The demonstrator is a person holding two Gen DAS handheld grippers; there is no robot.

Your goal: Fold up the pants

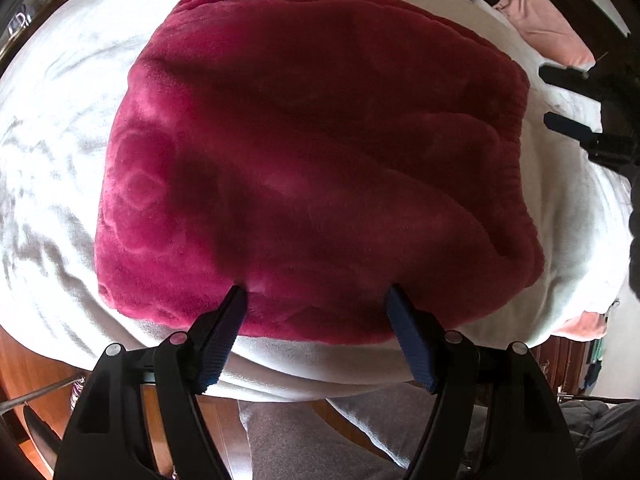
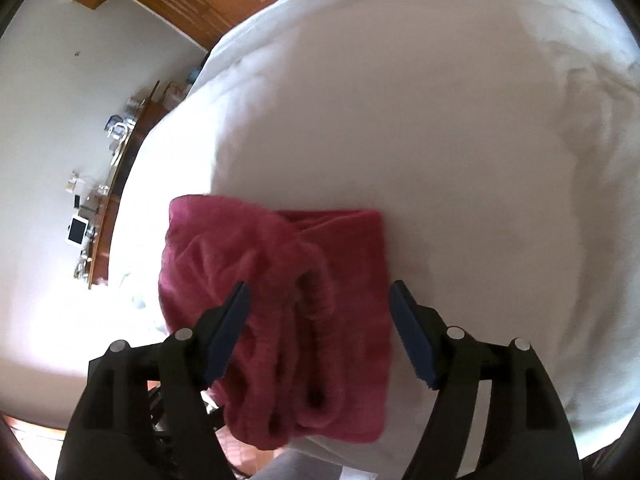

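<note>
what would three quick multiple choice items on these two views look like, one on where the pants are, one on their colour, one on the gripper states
1. Where do the pants lie?
A. on the white bedspread
B. on the wooden floor
C. over a chair back

2. What colour are the pants?
A. navy blue
B. deep red
C. grey

3. How do the two grippers stand?
A. both shut on the fabric
B. left shut, right open
C. both open, holding nothing

Answers:
1 A: the folded pants rest on the white bedspread near its edge.
2 B: the plush fabric shows deep red in both wrist views.
3 C: the left gripper and the right gripper each have their fingers spread wide, with no cloth pinched between them.
</note>
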